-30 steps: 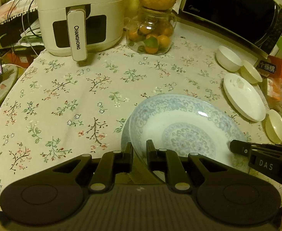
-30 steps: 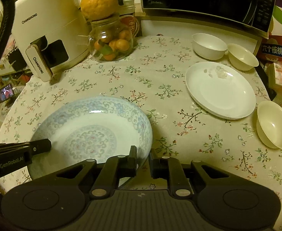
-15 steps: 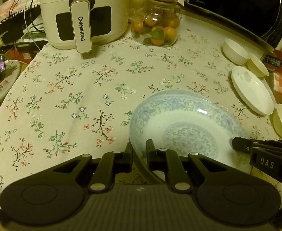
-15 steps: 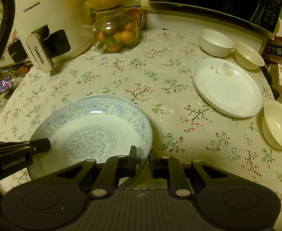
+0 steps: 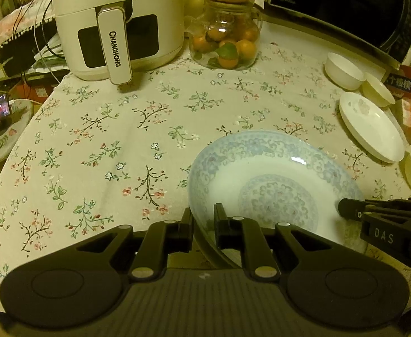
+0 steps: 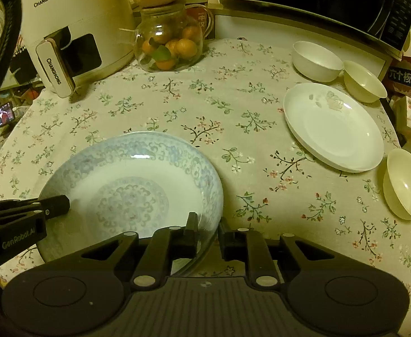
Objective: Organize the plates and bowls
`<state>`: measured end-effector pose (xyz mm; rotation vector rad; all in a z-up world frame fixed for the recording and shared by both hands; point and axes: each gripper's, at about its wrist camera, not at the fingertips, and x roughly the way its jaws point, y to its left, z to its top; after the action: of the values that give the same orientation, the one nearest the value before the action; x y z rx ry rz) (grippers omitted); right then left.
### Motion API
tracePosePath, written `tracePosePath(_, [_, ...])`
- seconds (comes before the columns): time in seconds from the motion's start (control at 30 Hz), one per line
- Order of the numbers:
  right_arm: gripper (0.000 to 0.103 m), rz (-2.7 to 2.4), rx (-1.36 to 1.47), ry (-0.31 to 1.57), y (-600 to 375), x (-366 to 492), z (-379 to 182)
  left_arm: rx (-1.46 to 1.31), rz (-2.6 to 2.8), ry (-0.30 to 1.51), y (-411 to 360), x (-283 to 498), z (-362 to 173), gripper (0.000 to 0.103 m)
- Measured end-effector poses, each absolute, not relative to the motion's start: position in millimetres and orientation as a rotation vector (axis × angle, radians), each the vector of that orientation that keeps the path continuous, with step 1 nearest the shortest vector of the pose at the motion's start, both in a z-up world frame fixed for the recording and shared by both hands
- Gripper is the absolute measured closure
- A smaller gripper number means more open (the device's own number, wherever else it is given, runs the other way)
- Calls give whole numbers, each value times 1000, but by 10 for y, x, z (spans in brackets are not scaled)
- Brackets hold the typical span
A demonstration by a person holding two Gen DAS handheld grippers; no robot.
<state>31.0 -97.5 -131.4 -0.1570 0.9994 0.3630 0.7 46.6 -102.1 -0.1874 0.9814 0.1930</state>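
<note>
Both grippers are gripping the blue-patterned plate (image 5: 272,185) by opposite edges. The left gripper (image 5: 204,219) is pinching the plate's left rim w/ fingers narrowed onto it; the right gripper (image 6: 207,226) is clamping the right rim, fingers likewise closed on it. The plate is sitting at the near side of the floral-cloth surface (image 6: 177,106); can't tell if it's resting on the cloth. A white plate (image 6: 333,126) is lying well apart at the right, w/ a white bowl (image 6: 316,60) and cream bowl (image 6: 364,81) touching each other behind it, and another cream bowl (image 6: 407,184) near its front edge. At the back are standing an air fryer (image 6: 65,33), a glass jar of oranges (image 6: 168,45) & a microwave (image 6: 317,0).
</note>
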Motion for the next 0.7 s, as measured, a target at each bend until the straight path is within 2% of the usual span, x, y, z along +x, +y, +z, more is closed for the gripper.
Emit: tracePosePath(0.7, [85,348,-233,985,-892,294,-1366,-112,220,961,393,3,-1044,90])
